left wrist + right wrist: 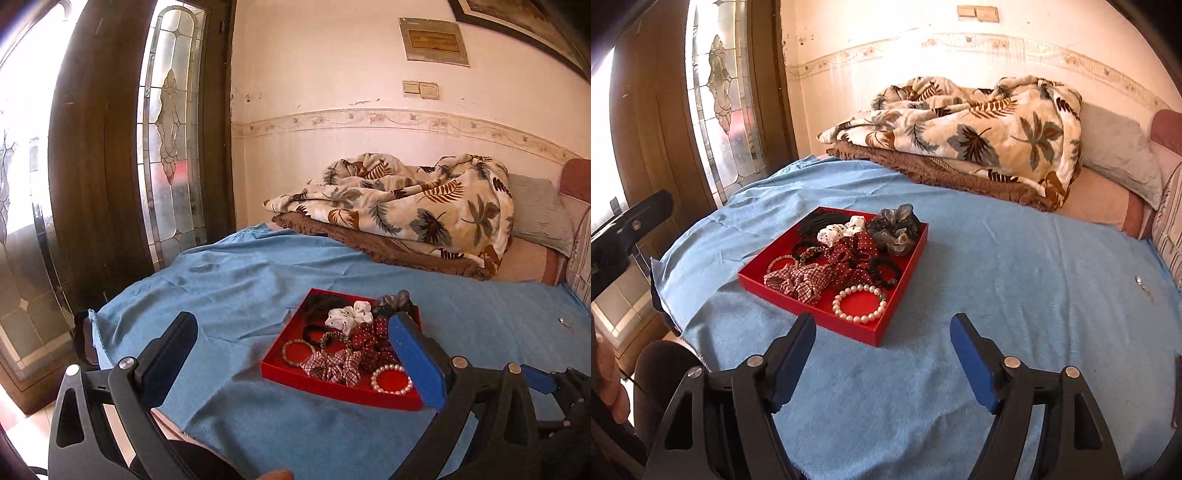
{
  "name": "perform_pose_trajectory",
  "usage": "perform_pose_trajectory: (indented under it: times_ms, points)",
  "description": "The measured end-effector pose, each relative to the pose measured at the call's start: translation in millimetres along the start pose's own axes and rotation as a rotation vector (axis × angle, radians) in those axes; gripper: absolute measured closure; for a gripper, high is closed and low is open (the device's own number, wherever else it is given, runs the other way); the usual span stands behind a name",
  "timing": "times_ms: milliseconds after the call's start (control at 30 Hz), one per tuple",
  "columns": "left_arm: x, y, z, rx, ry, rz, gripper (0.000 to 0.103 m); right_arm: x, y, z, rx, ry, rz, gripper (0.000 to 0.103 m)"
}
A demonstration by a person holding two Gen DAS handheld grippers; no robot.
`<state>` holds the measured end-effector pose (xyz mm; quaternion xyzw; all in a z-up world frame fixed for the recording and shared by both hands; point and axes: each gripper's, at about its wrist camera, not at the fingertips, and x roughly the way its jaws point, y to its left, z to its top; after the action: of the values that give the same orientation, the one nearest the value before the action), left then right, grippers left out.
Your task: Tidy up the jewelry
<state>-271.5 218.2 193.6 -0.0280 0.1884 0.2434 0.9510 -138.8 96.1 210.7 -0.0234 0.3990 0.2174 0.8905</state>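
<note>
A shallow red tray (798,303) lies on a blue cloth (997,280) and holds several scrunchies and bracelets. A white pearl bracelet (859,300) lies at its near corner, a checked scrunchie (799,279) beside it, and a grey scrunchie (895,229) at the back. My right gripper (884,323) hovers just short of the tray's near edge, open, with nothing between its fingers. In the left wrist view the tray (295,376) sits ahead and a little right; my left gripper (293,321) stands wide open and empty, its right finger (417,362) overlapping the tray's right edge.
A leaf-patterned blanket (967,129) on a brown one is piled at the back of the bed, with a grey pillow (1119,162) to its right. A small metal item (1139,280) lies on the cloth at far right. A wooden door with stained glass (720,92) stands left.
</note>
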Motion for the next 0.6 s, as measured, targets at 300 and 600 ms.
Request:
perform_pose_trajectory:
  times_ms: [300, 600]
  points:
    - [7.5, -10.6, -10.6, 0.022, 0.079, 0.025, 0.0, -17.9, -10.6, -11.9, 0.028, -0.013, -0.02, 0.018]
    - [12.6, -24.3, -19.4, 0.055, 0.133, 0.008, 0.0, -17.0, -18.0, -15.9, 0.06, -0.007, -0.036, 0.018]
